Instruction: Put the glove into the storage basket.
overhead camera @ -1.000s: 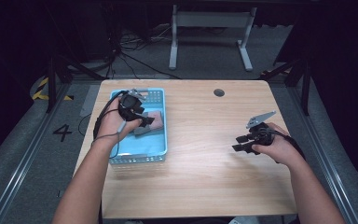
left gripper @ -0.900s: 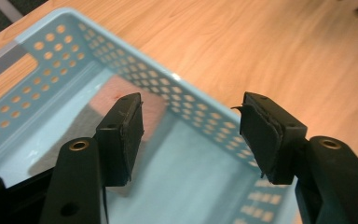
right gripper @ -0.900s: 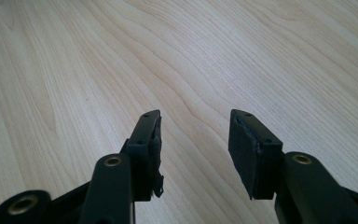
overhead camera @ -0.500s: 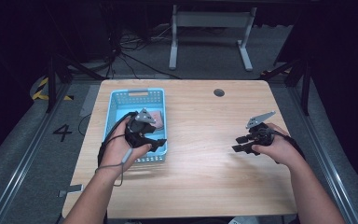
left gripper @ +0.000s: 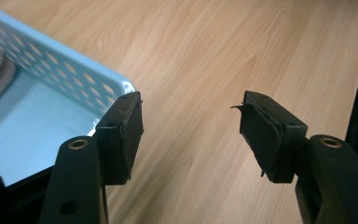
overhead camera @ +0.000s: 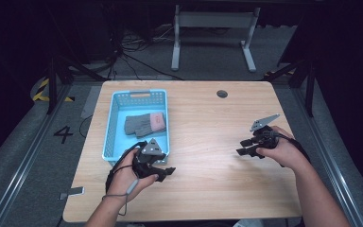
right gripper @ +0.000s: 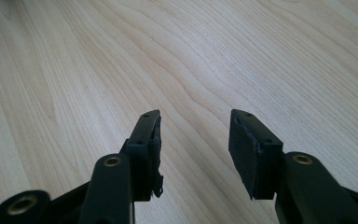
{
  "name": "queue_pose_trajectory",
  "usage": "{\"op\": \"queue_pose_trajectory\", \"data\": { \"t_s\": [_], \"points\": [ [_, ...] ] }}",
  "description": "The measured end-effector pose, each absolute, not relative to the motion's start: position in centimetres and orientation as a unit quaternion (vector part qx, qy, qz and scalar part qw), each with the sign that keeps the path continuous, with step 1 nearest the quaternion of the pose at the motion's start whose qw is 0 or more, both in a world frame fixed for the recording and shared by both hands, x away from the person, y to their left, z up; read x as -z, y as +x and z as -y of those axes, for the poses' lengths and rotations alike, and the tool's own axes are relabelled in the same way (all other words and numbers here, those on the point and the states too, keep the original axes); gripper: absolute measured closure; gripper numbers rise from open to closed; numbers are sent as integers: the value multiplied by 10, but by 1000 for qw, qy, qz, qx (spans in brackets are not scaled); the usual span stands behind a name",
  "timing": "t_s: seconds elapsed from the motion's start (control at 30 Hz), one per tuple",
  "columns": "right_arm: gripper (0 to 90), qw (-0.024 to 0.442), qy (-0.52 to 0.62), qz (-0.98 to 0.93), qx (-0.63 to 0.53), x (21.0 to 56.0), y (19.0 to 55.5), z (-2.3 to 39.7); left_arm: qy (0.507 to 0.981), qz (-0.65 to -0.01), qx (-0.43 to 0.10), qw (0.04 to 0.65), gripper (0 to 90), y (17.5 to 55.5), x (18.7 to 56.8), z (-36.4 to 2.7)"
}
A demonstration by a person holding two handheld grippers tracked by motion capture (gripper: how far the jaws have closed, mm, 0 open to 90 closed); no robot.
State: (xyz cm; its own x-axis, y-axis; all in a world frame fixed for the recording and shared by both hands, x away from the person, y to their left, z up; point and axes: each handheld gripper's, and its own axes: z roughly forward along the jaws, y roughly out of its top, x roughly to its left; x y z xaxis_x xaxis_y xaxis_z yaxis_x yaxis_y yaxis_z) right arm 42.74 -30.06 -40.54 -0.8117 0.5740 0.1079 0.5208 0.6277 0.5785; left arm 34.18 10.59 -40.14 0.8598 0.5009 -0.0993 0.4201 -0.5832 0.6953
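A light blue plastic basket (overhead camera: 115, 124) with perforated walls sits on the left part of the pale wood-grain table (overhead camera: 208, 118). Inside it lies a folded knit glove (overhead camera: 145, 124), grey with a pink cuff, soft and ribbed, near the basket's middle. The left gripper (overhead camera: 165, 173) hovers just off the basket's near right corner, its jaws spread wide with nothing between the flat black pads. The right gripper (overhead camera: 242, 146) rests over bare wood well to the right, jaws likewise parted and empty.
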Motion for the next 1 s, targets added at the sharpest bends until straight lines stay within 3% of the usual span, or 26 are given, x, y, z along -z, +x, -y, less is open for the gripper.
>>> {"op": "queue_pose_trajectory", "data": {
  "t_s": [0.43, 1.0],
  "points": [
    [547, 40, 300, -905, -298, 410, 426, 298, 897, -232, -20, 376, 387, 334, 459, -99],
    [543, 40, 303, -906, -295, 413, 426, 298, 902, -246, -36, 352, 371, 334, 462, -94]
  ]
}}
